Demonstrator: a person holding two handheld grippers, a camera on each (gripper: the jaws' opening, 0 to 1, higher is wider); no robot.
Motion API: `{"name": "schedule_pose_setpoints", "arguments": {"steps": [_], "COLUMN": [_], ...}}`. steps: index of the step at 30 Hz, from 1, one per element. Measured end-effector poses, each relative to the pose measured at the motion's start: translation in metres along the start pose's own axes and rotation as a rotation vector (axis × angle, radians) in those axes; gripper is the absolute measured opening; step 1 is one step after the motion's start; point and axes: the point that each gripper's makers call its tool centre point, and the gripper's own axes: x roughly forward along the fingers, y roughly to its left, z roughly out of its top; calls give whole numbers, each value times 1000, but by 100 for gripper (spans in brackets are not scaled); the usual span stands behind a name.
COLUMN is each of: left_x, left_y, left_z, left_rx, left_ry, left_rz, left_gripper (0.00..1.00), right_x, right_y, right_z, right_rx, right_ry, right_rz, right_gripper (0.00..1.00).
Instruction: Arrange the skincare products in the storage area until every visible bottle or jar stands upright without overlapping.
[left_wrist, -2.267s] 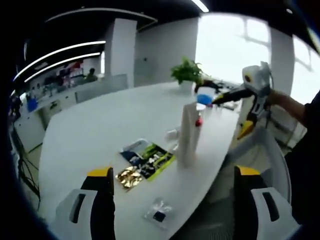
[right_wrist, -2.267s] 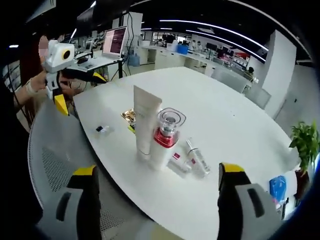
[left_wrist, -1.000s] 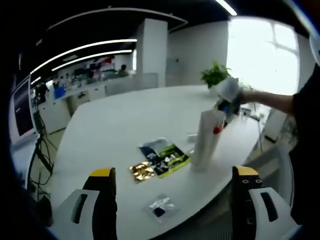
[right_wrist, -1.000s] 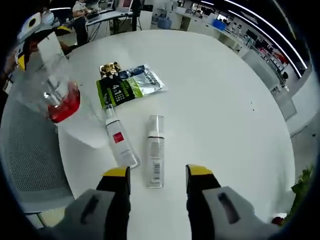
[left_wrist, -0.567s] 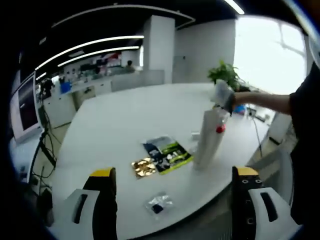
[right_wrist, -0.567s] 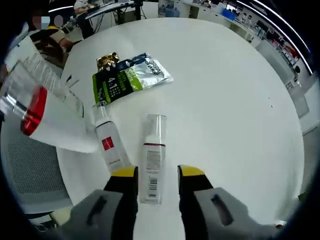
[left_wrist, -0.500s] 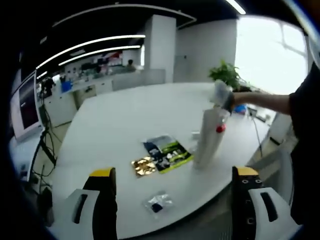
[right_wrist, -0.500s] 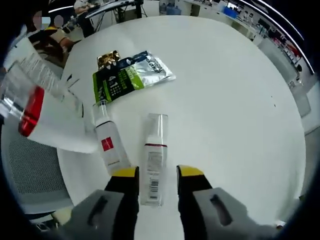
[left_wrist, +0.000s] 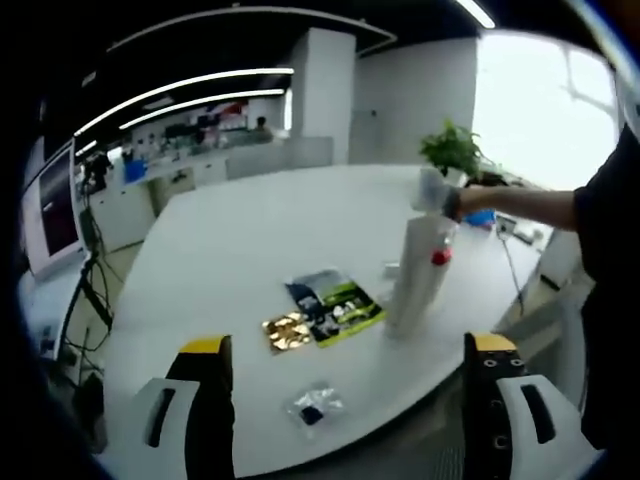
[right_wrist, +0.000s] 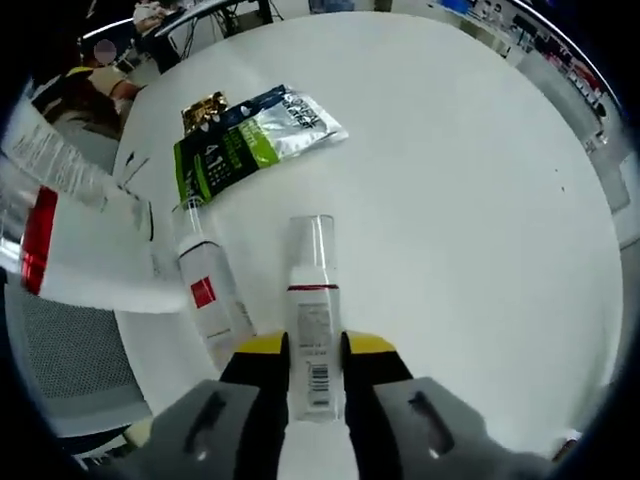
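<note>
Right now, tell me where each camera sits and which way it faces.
Left gripper view: rides the left gripper, off the table edge, facing across it; a sleeve shows at right.
Right gripper view: rides the right gripper, looking down at the clear-capped bottle between its jaws.
Shared: the green sachet and the white tube.

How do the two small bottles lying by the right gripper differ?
The barcode bottle sits between the right gripper jaws, which are closed against it; the red-label bottle lies free beside them. The barcode bottle has a thin red band and a clear cap; the red-label bottle has a red square on its label. Both are slim, whitish, and lying flat on the white table.
</note>
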Motion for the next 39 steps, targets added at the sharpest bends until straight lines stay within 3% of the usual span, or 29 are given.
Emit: {"name": "schedule_pose_setpoints", "arguments": {"steps": [3,10,15,28,33,39], "left_x": [3,11,14,10,8,11], "left_y": [0,3,1,-7,-15,-36], "left_z": [3,14,20,41,48,49], "left_rx": [20,50,60,130,120,111], "left_ry": [-4,-34,-58,-85,-116,-149], "left_rz": [-29,-132,-198,-379,-425,-477], "left_gripper": [92,91,91,85,82,76], "right_x": [-8,-46,-66,-125,-143,-163], "right_y": [-1,8,16,58,80,99], "right_z": [4,12,10,16,18,24], "right_rx": [-18,45,67,288,315,358], "right_ry": [-46,-197,-244,-494,-580,-707], "right_rz": [-40,-107,-162,-247,-235,-173], "right_gripper": [19,19,18,18,19,19]}}
